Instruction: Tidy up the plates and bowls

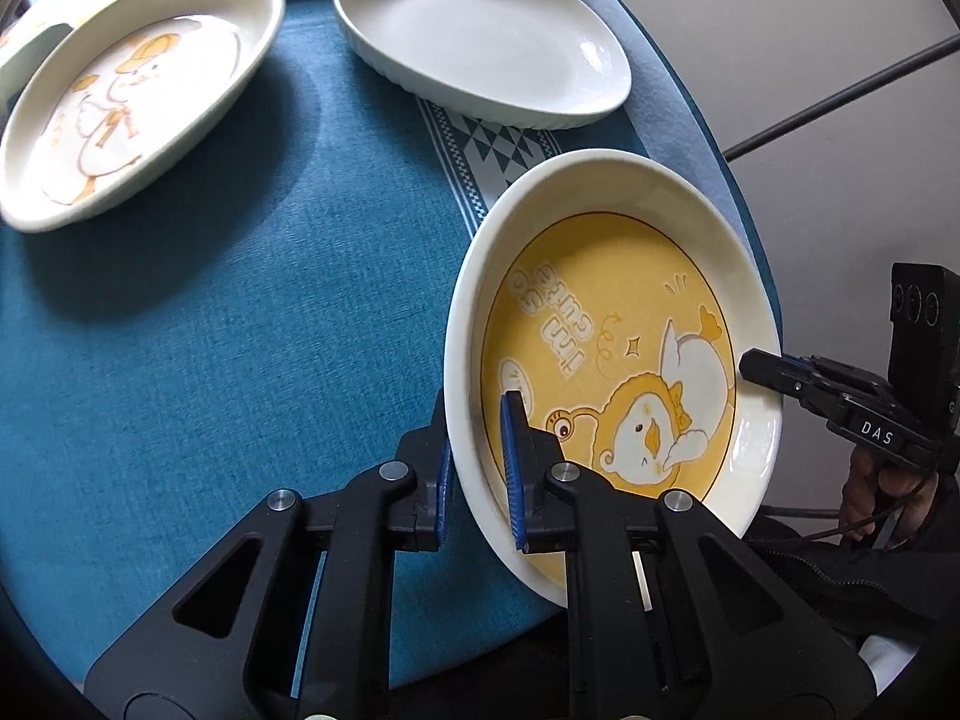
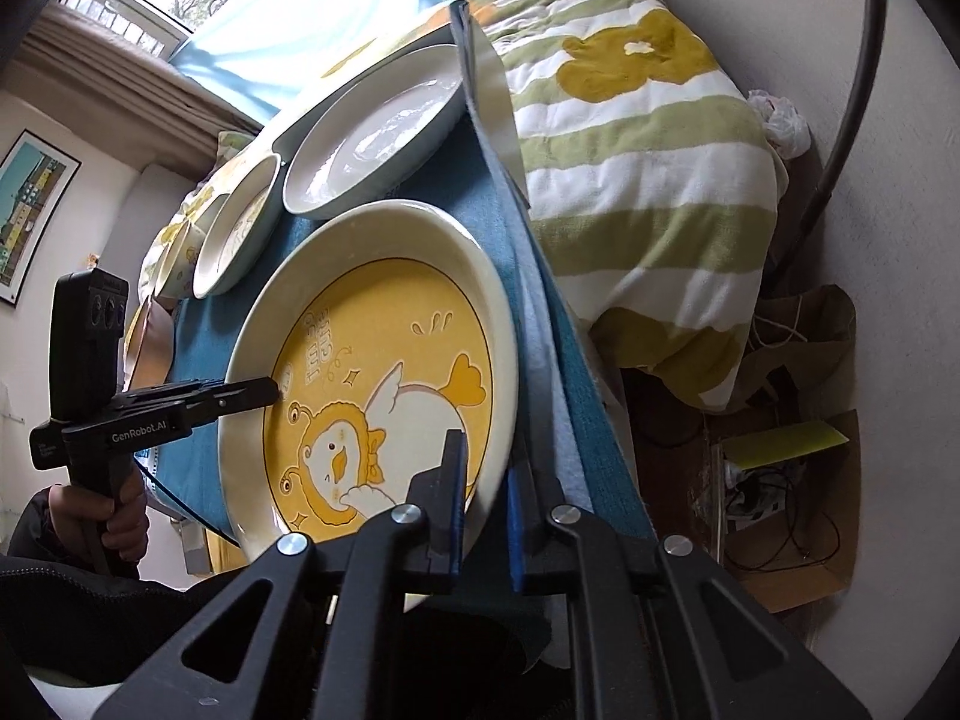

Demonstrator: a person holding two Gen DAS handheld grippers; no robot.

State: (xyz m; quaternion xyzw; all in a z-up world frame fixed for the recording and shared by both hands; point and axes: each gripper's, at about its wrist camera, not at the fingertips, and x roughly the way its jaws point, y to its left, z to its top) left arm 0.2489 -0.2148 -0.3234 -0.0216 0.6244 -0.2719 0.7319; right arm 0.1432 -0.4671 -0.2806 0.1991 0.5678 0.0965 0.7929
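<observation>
Black left gripper (image 1: 477,468) and right gripper (image 2: 485,498) are clamped on opposite rims of the yellow duck-printed ceramic plate (image 1: 612,360) at the blue tablecloth's (image 1: 210,330) edge; stacking it likely requires a level lift.

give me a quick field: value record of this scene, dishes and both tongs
held dish: yellow duck plate, tilted, over the table's edge
left tongs: fingers straddle the plate's near rim
right tongs: fingers straddle the opposite rim
other dishes: pale duck plate, plain white oval dish, both flat on the cloth
surface: blue tablecloth
</observation>
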